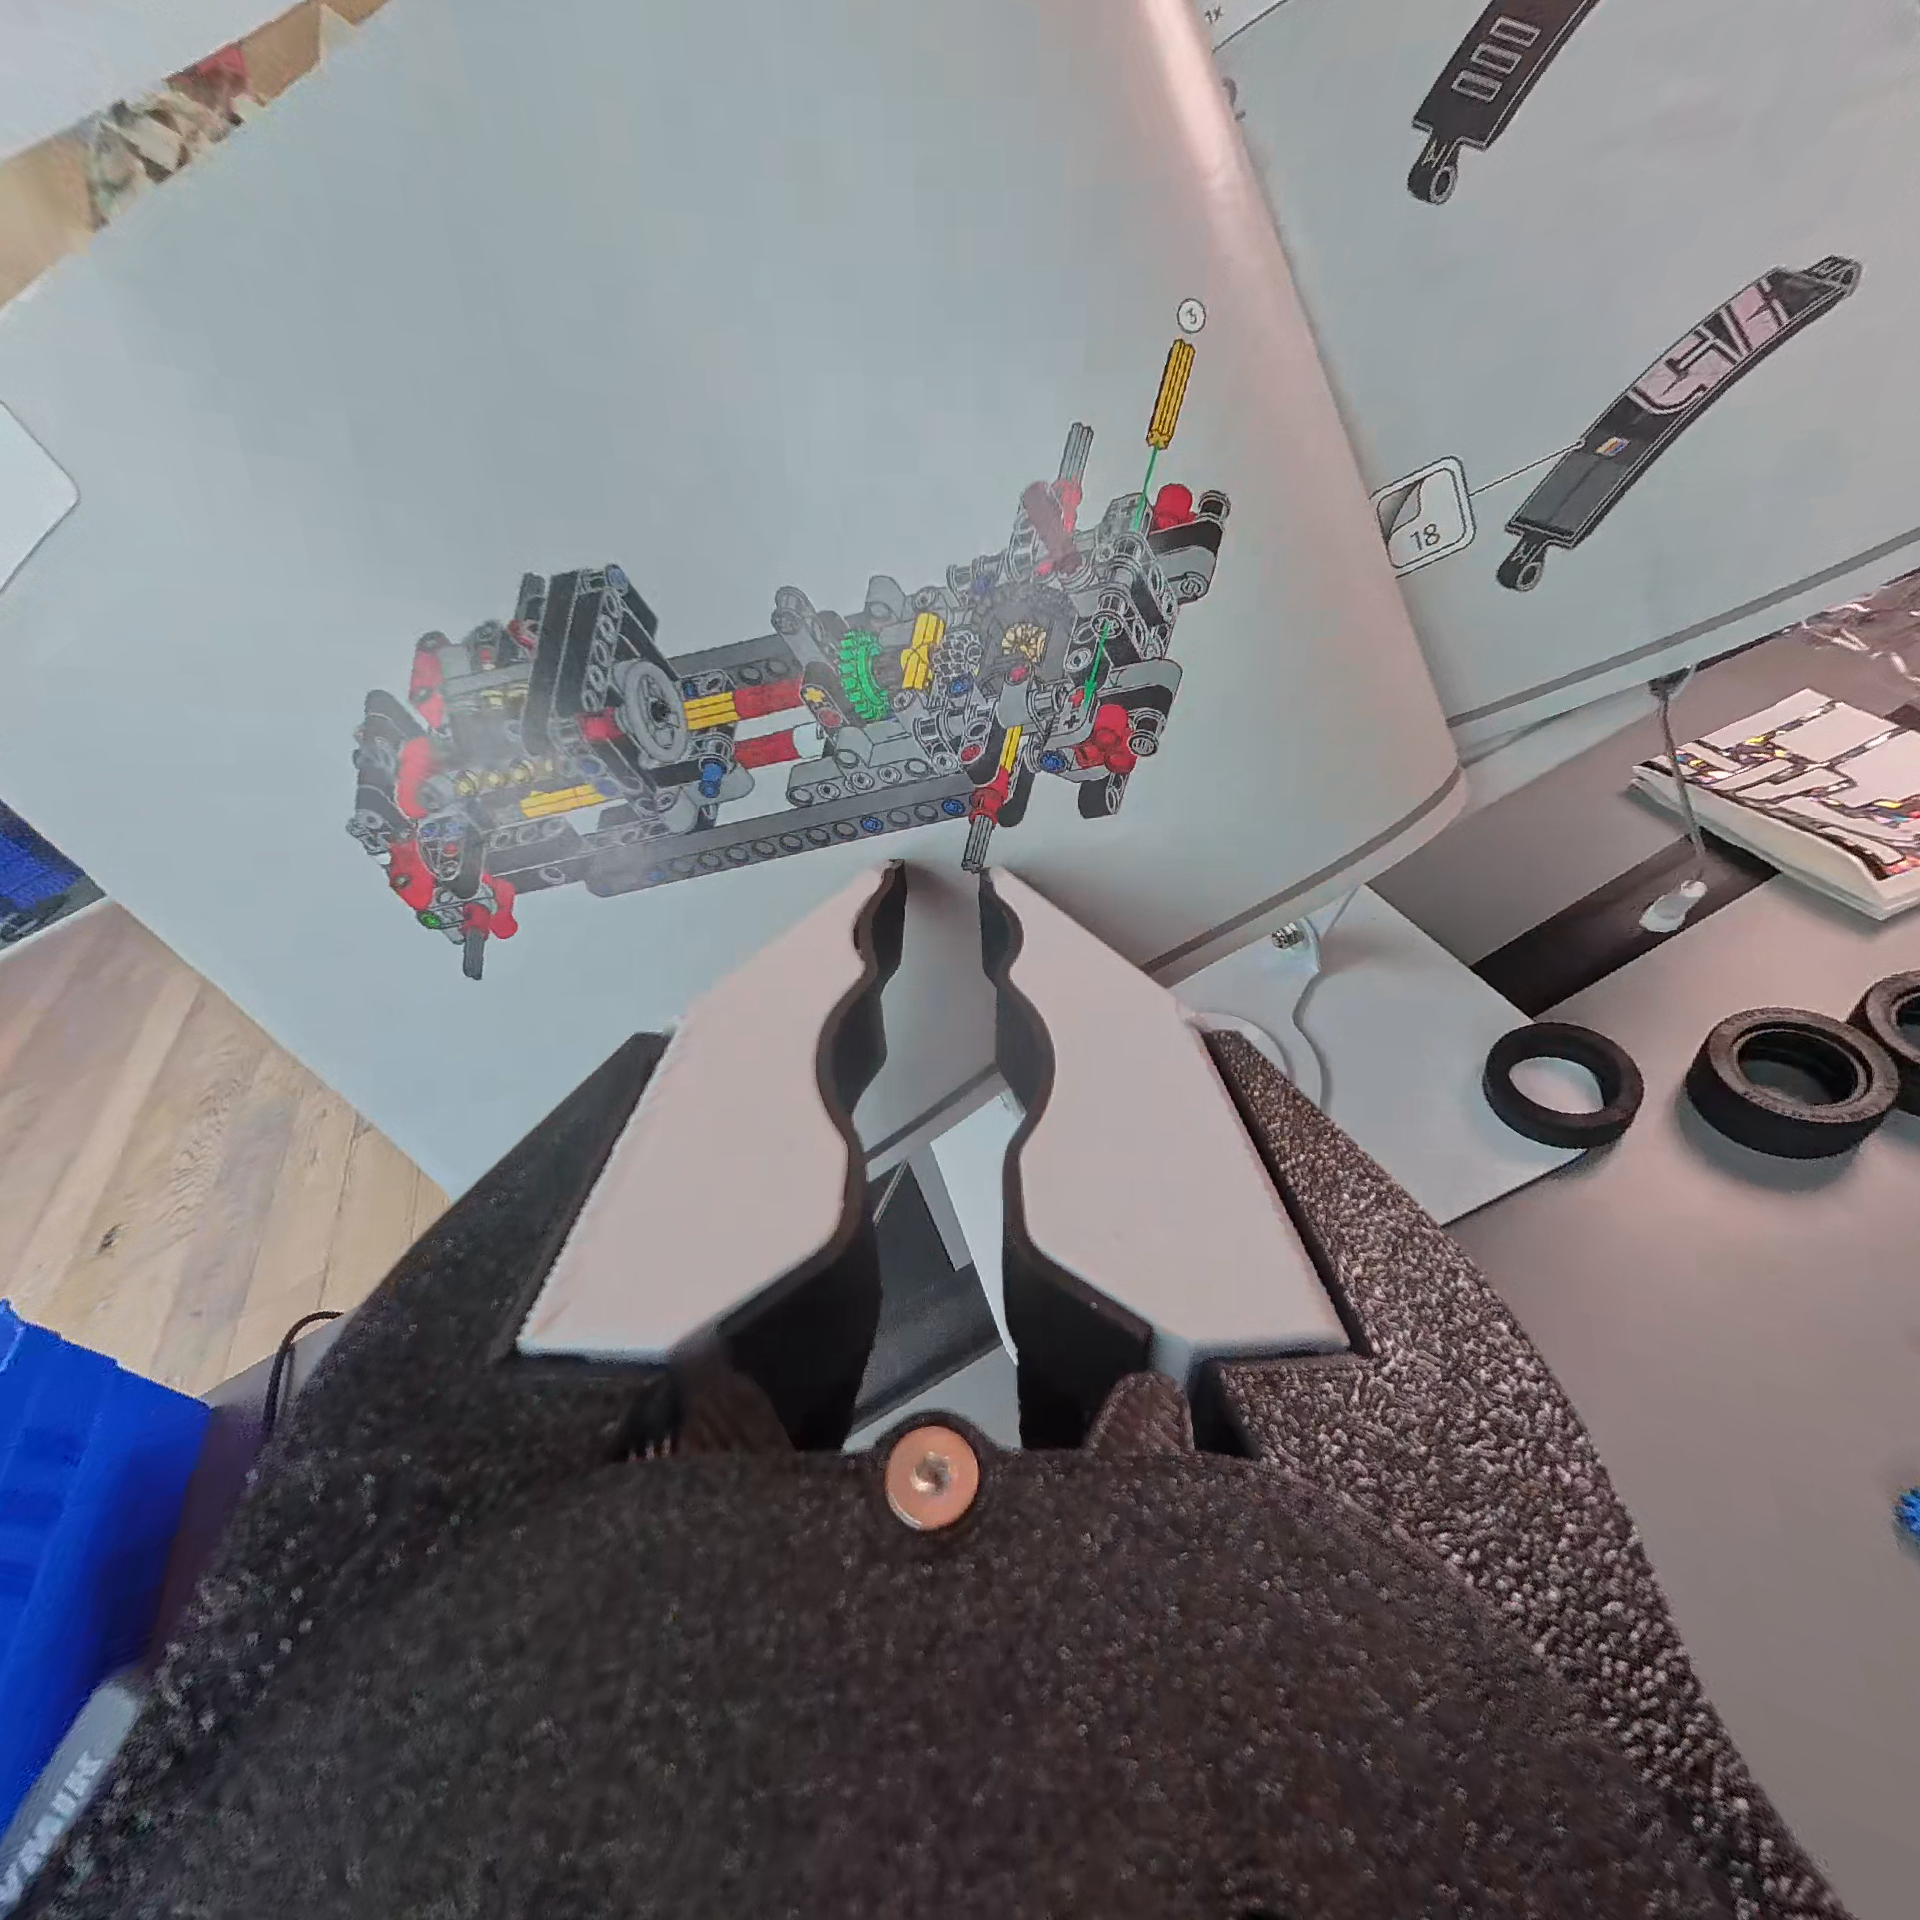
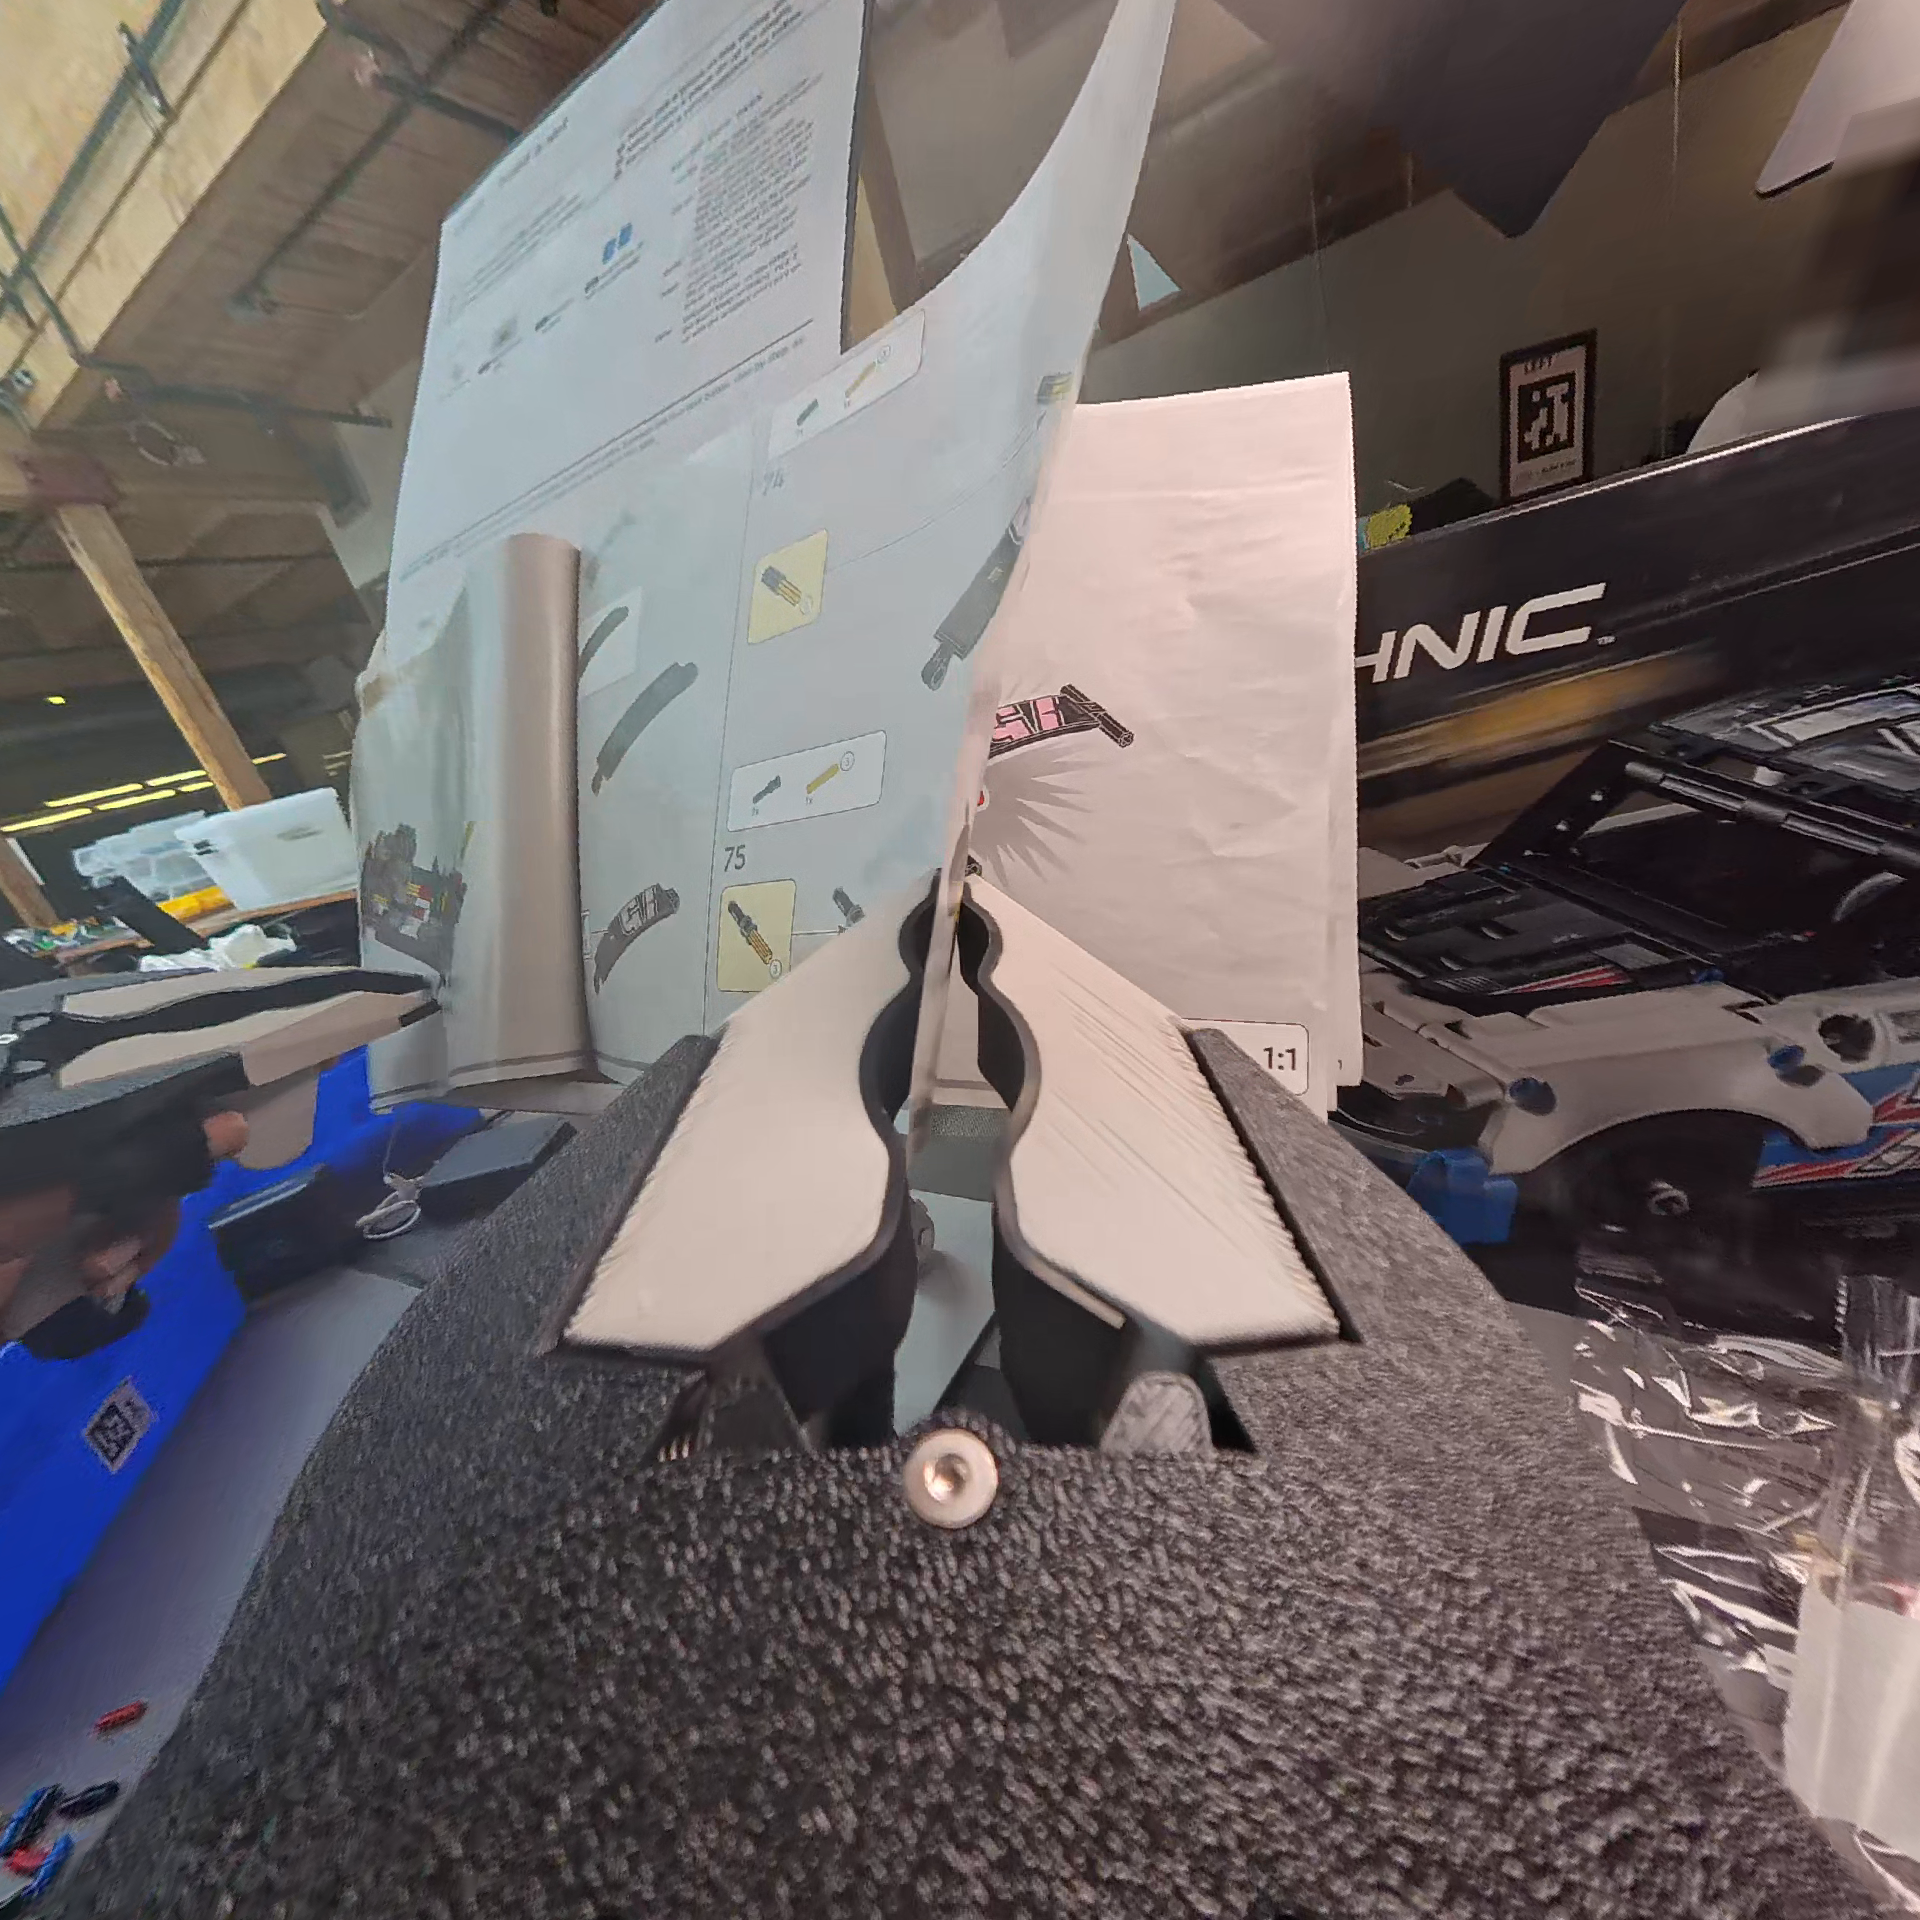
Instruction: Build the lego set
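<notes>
The instruction booklet (image 1: pixel 727 468) fills the upper left and centre of the left wrist view, its open page bearing a coloured drawing of a chassis. The left gripper (image 1: pixel 940 894) sits at the page's lower edge with its jaws slightly apart, a narrow gap between the tips; whether they touch the paper I cannot tell. At the right of that frame three black rubber tyres (image 1: pixel 1564 1086) lie on the grey table (image 1: pixel 1662 1403), near a sticker sheet (image 1: pixel 1787 795) farther back.

In the right wrist view the right gripper (image 2: pixel 951 904) has its jaws closed on the edge of a single page (image 2: pixel 997 520), which rises bent and blurred up the middle of the frame (the sheet runs edge-on between the pads). Behind it other pages (image 2: pixel 665 623) stand open at centre left. The set's black box (image 2: pixel 1642 727) occupies the right side, and crinkled clear plastic (image 2: pixel 1745 1507) lies at the lower right. The left gripper (image 2: pixel 416 992) shows at the left edge, above a blue bin (image 2: pixel 114 1382).
</notes>
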Motion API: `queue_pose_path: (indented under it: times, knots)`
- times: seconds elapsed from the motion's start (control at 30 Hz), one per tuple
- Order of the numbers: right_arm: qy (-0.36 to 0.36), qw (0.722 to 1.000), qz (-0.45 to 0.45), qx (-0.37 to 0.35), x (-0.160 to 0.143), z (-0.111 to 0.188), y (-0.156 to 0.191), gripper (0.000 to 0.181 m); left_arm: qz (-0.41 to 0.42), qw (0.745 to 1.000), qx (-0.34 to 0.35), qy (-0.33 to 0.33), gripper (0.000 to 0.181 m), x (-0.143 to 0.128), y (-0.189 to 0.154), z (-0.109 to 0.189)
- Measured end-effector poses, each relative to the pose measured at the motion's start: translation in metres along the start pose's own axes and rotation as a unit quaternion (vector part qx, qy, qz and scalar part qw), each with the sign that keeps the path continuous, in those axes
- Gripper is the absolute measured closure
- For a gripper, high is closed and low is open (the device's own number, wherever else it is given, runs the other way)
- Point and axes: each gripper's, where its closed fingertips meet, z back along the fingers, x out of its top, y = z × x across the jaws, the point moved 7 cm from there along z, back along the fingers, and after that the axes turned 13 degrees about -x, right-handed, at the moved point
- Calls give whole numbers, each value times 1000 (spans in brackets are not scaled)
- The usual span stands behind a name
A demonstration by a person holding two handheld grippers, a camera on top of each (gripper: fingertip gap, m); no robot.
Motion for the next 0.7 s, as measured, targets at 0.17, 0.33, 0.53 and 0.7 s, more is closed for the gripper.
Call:
queue_pose_path:
  times: [0.17, 0.33, 0.53, 0.7]
  knots:
    - [7, 1000, 11, 1, -2, -2, -3, 181, -24, 1000, 9, -1, 172, 2, 5, -3]
    - [24, 999, 32, -8, -5, -11, -8, 181, -39, 999, 14, -2, 172, 3, 12, -5]
    - [59, 997, 47, -29, -16, -25, -18, 181, -25, 999, 10, -27, 179, -1, 21, -5]
    - [79, 992, 89, -45, -16, -43, -20, 181, -70, 997, 36, -21, 181, 5, 28, -8]
